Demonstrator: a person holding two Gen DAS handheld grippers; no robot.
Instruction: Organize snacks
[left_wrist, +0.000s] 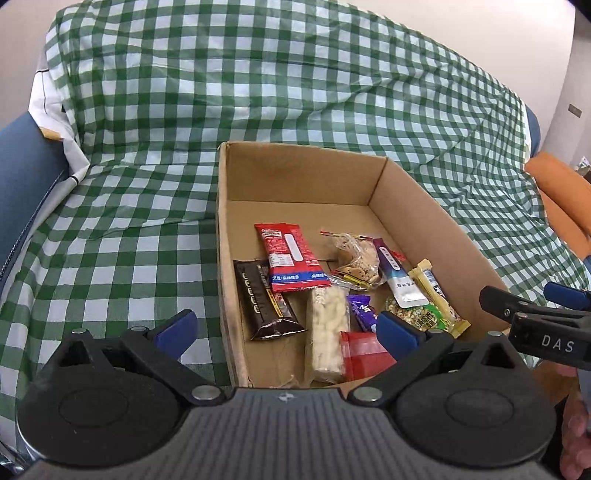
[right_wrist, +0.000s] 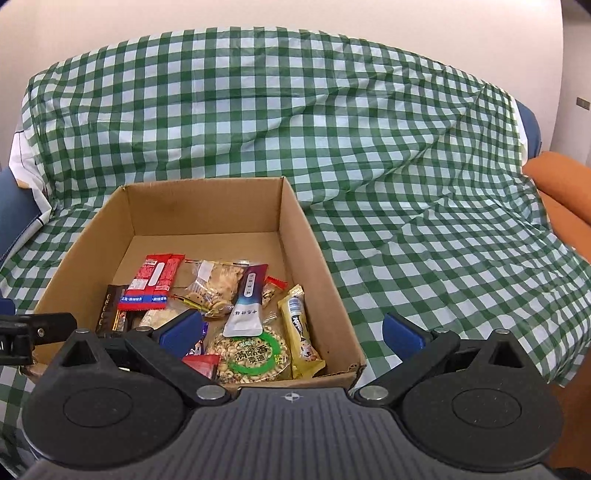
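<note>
**Snacks all boxed, both grippers empty**

Over the green-checked cloth (right_wrist: 388, 147) sits the cardboard box (right_wrist: 321, 295), and every snack I can see lies inside it, heaped toward the near end. Both tools hang above that near rim. The left gripper (left_wrist: 286, 328) is spread wide with nothing between its blue pads, and the right gripper (right_wrist: 291, 330) is just as wide and just as empty, its left pad over the box, its right pad out over the cloth.

Look at what is in there: a red wrapper (left_wrist: 290, 258) resting partly on a dark brown bar (left_wrist: 264, 302), a clear pack of pale puffed pieces (left_wrist: 327, 332), a round green-labelled bag of nuts (right_wrist: 253, 356), a yellow bar (right_wrist: 301, 332) against the right wall, and a white-and-purple pouch (right_wrist: 247, 302) lying over the nuts. All light stuff, I'd say, in slick film that crinkles and slides. The bars look stiff enough to pinch across the middle; the puffed pack and the nut bag seem crushable, so a crimped end seam is the safer hold. Whether anything lies loose beyond the box, I can't quite tell from here.
</note>
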